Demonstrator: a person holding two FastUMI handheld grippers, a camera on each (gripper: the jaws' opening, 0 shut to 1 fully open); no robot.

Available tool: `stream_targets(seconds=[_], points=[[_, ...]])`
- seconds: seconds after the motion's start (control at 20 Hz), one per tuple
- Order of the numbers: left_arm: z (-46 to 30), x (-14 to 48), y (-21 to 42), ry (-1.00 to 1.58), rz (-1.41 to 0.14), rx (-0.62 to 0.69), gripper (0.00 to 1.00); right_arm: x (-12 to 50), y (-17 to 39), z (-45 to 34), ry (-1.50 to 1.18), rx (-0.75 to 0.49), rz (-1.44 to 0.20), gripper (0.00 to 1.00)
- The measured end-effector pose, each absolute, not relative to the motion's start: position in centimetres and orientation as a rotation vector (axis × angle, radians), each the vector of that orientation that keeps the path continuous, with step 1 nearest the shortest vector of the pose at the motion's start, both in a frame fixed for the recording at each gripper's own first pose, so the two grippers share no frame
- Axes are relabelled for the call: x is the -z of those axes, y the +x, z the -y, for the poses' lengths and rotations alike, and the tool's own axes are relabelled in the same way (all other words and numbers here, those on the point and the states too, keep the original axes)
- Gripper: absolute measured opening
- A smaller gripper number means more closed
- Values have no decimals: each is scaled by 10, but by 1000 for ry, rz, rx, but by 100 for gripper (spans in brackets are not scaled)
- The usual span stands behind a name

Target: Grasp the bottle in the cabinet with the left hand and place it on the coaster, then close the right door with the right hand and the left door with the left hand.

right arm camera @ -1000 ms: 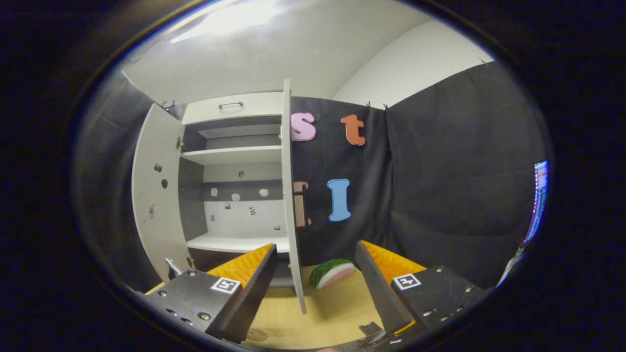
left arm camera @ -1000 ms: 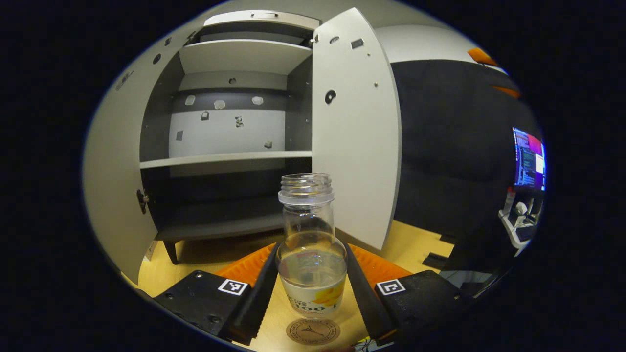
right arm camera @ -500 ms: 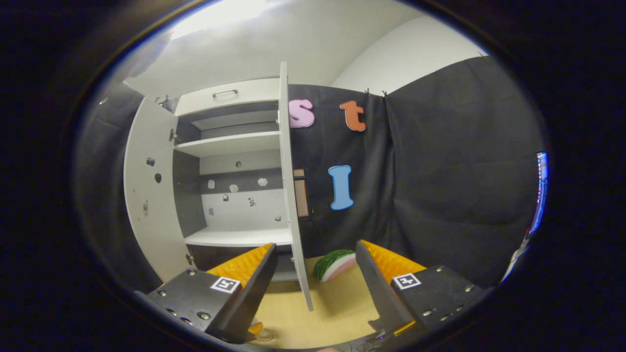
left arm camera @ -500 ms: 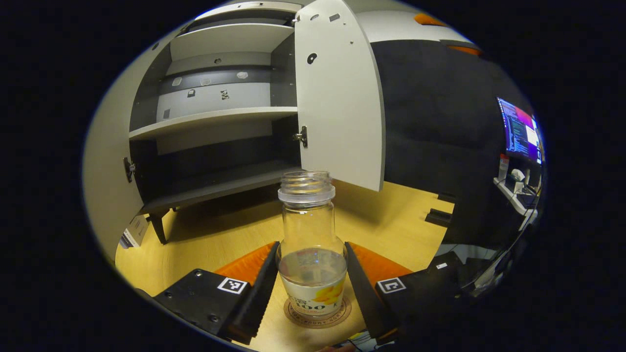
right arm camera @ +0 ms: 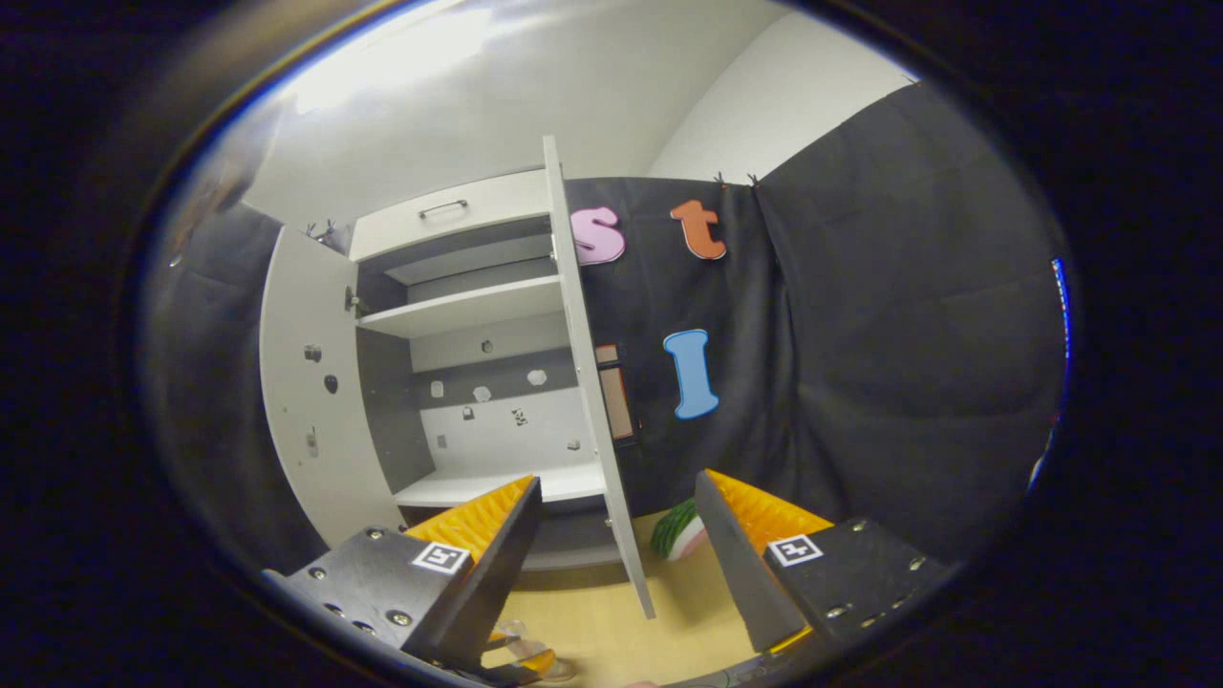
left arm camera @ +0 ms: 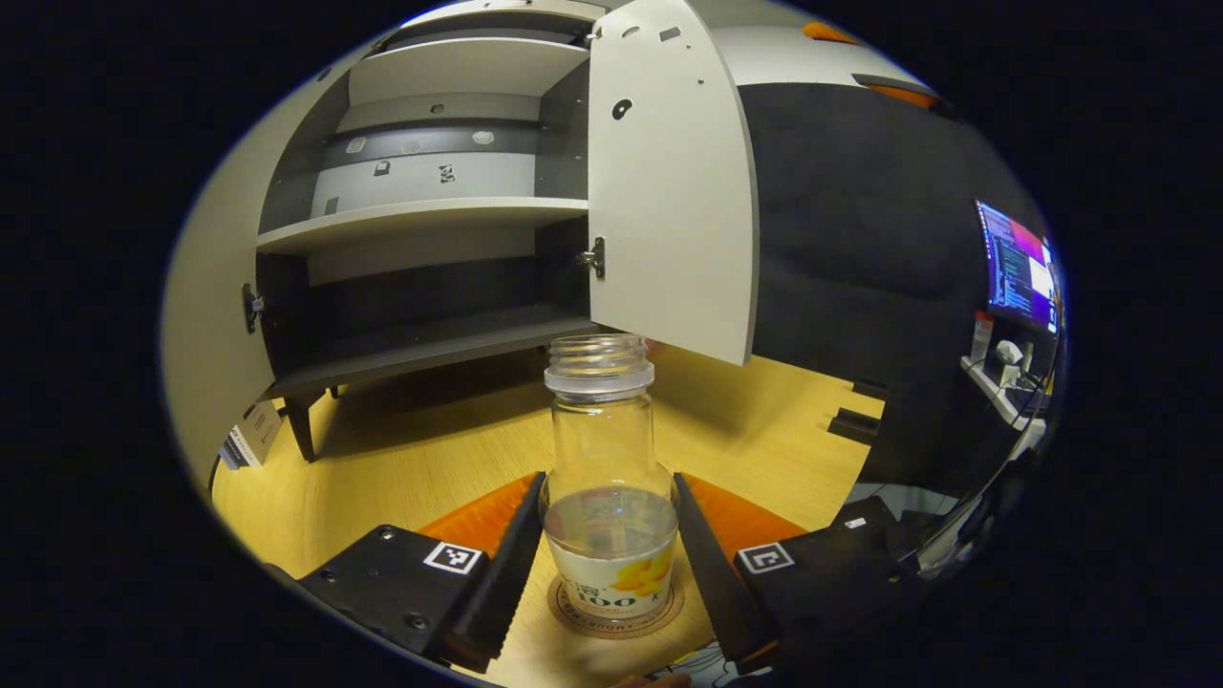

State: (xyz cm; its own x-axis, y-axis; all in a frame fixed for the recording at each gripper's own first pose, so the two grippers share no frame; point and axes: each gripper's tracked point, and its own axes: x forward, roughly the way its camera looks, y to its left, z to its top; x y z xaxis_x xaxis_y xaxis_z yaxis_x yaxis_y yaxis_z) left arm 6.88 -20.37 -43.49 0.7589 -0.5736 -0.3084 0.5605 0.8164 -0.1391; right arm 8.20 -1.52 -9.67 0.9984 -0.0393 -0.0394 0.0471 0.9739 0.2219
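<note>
A clear, uncapped bottle (left arm camera: 602, 420) with some liquid and a yellow-printed label stands upright on the round brown coaster (left arm camera: 611, 626) on the wooden table. My left gripper (left arm camera: 608, 483) is shut on the bottle's lower body, a finger pressing each side. Behind it the grey cabinet (left arm camera: 420, 210) stands with both doors swung out, the right door (left arm camera: 669, 191) and the left door (left arm camera: 205, 315). My right gripper (right arm camera: 618, 485) is open and holds nothing. It faces the thin edge of the right door (right arm camera: 592, 382). The bottle (right arm camera: 521, 655) peeks in low beside its left finger.
A watermelon-slice toy (right arm camera: 680, 530) lies on the table past the right door. A lit monitor (left arm camera: 1018, 277) and desk clutter sit far right. The cabinet shelves (left arm camera: 420, 215) are bare. Wooden table (left arm camera: 382, 459) stretches between the bottle and the cabinet.
The left gripper has brought the bottle down and back from the cabinet onto the coaster. The right gripper's view has drifted, so the right door's edge now sits a little further right.
</note>
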Motion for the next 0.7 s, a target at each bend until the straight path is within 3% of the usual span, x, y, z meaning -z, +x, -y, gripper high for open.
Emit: stream_targets(seconds=[0.05, 0.2, 0.3, 0.35, 0.5, 0.55, 0.7], points=[[203, 433, 65, -37, -337, 626, 83, 95, 82, 16, 215, 44, -32, 98], [204, 433, 56, -32, -358, 663, 84, 94, 74, 16, 225, 40, -28, 98], [199, 423, 55, -46, -357, 662, 91, 96, 64, 14, 253, 18, -23, 98], [197, 417, 57, -50, -349, 659, 91, 101, 60, 16, 264, 19, -28, 93], [192, 402, 60, -53, -341, 659, 93, 108, 52, 28, 289, 43, -40, 98], [189, 397, 62, -53, -340, 657, 93, 108, 51, 32, 294, 45, -40, 93], [187, 385, 62, -46, -319, 668, 93, 106, 48, 40, 285, 58, -26, 93]])
